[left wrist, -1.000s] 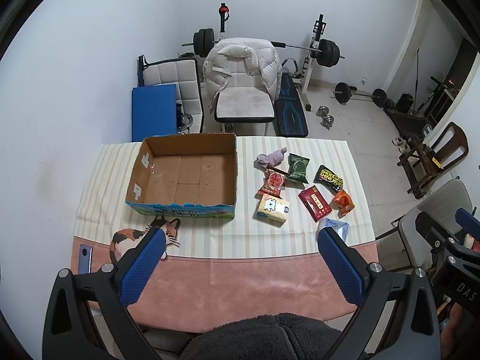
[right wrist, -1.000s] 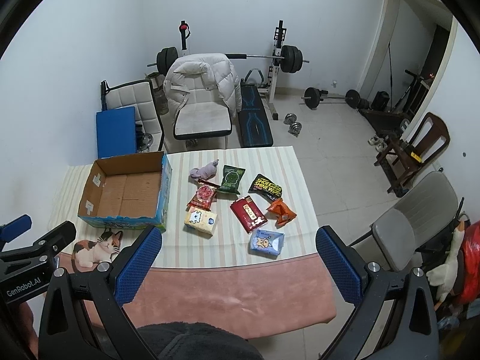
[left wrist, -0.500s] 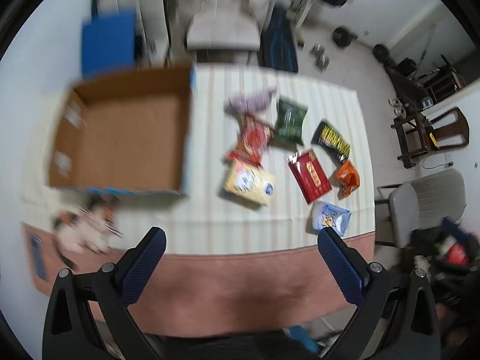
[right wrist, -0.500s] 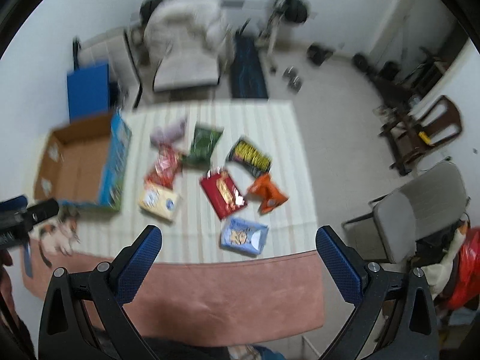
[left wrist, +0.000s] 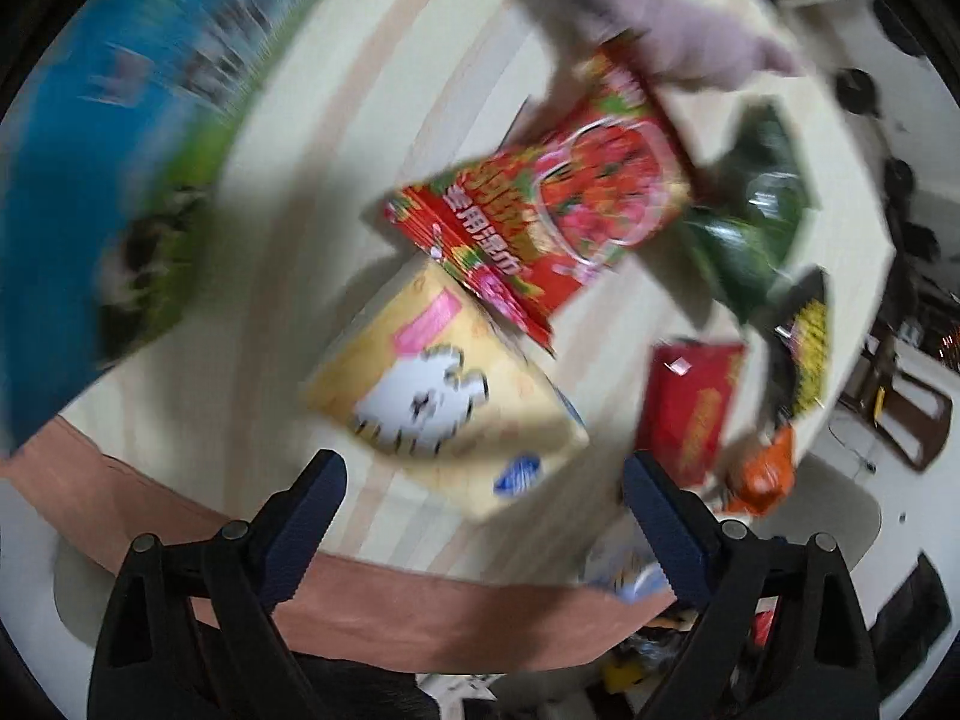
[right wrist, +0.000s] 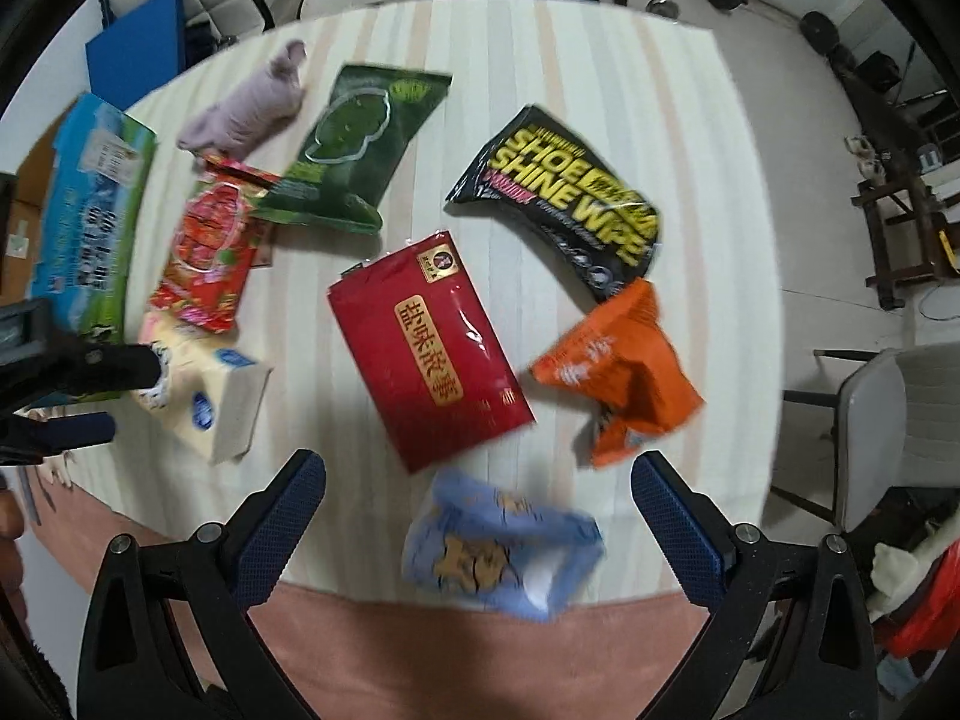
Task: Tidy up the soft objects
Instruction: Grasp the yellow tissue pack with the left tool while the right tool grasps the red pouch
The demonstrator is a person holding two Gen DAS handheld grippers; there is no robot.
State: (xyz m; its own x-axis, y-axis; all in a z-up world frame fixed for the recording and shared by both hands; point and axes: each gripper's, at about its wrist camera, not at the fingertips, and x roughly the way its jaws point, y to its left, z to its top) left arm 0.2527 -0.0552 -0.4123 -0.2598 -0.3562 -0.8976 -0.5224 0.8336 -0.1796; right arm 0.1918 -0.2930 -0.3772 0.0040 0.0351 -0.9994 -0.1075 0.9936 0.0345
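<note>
Nothing boxed yet: packs (right wrist: 429,348) lie on bench (right wrist: 600,90); left gripper (left wrist: 480,480), right gripper (right wrist: 477,480) spread, empty.

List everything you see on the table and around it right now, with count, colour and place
plush toy: 1, mauve, far left
green packet: 1, beside the toy
red strawberry packet: 1, left, overlapping the tissue pack
tissue pack: 1, pale yellow, near left
dark red packet: 1, centre
black shoe-wipes packet: 1, black and yellow, right
orange packet: 1, near right
blue packet: 1, near edge
cardboard box: 1, blue printed side, far left
grey chair: 1, right of table
left gripper: open, over tissue pack
right gripper: open, over blue packet
</note>
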